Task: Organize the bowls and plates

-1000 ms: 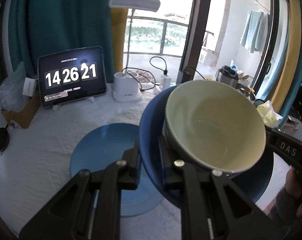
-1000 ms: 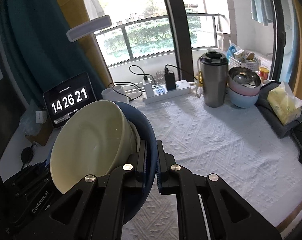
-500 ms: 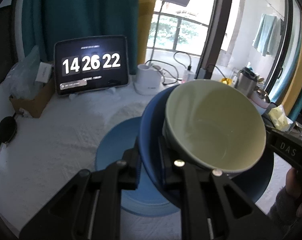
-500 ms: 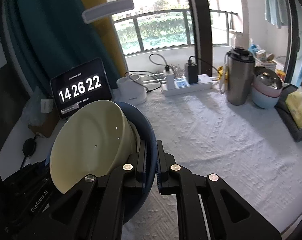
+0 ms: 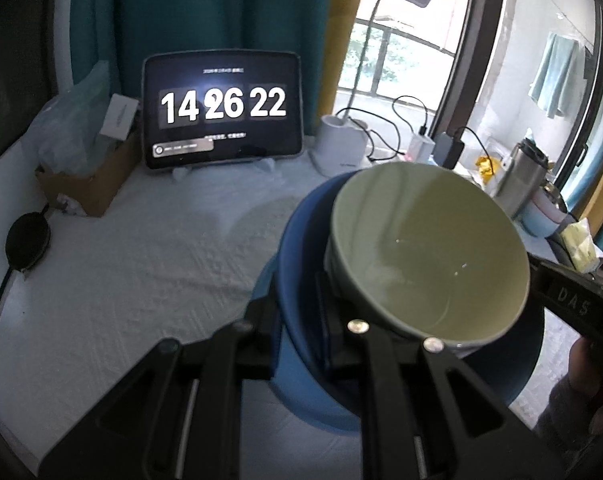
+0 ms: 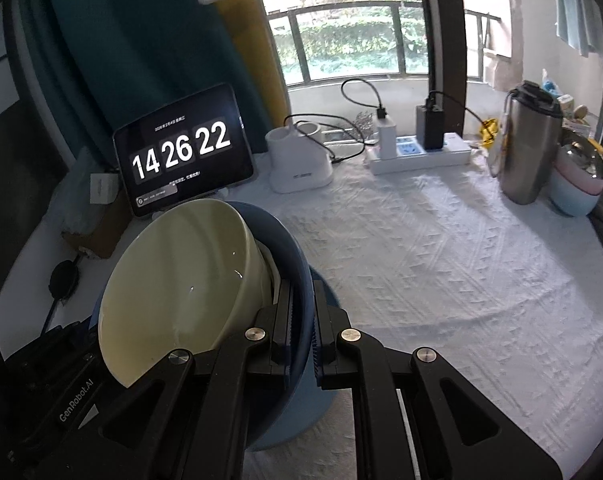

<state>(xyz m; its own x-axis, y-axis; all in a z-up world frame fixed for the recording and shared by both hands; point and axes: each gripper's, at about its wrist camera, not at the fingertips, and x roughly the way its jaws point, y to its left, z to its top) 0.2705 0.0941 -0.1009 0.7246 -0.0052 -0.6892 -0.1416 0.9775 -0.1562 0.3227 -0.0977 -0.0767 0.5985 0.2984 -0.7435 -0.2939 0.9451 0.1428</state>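
Observation:
A dark blue plate (image 5: 297, 264) carries a cream bowl (image 5: 425, 248). My left gripper (image 5: 299, 312) is shut on the plate's left rim. My right gripper (image 6: 301, 312) is shut on the plate's opposite rim (image 6: 297, 264), with the cream bowl (image 6: 181, 292) to its left. A light blue plate (image 5: 297, 384) lies flat on the white tablecloth right below the held plate; it also shows in the right wrist view (image 6: 297, 412), mostly hidden. Whether the held plate touches it I cannot tell.
A tablet clock (image 6: 181, 152) stands at the back left beside a cardboard box (image 5: 89, 184). A white lamp base (image 6: 299, 160), a power strip (image 6: 421, 152), a steel flask (image 6: 529, 144) and stacked pastel bowls (image 6: 577, 184) line the back and right.
Both grippers carried the dark plate and bowl to the left and lower over the light blue plate, which is now almost covered. The clock went from 21 to 22.

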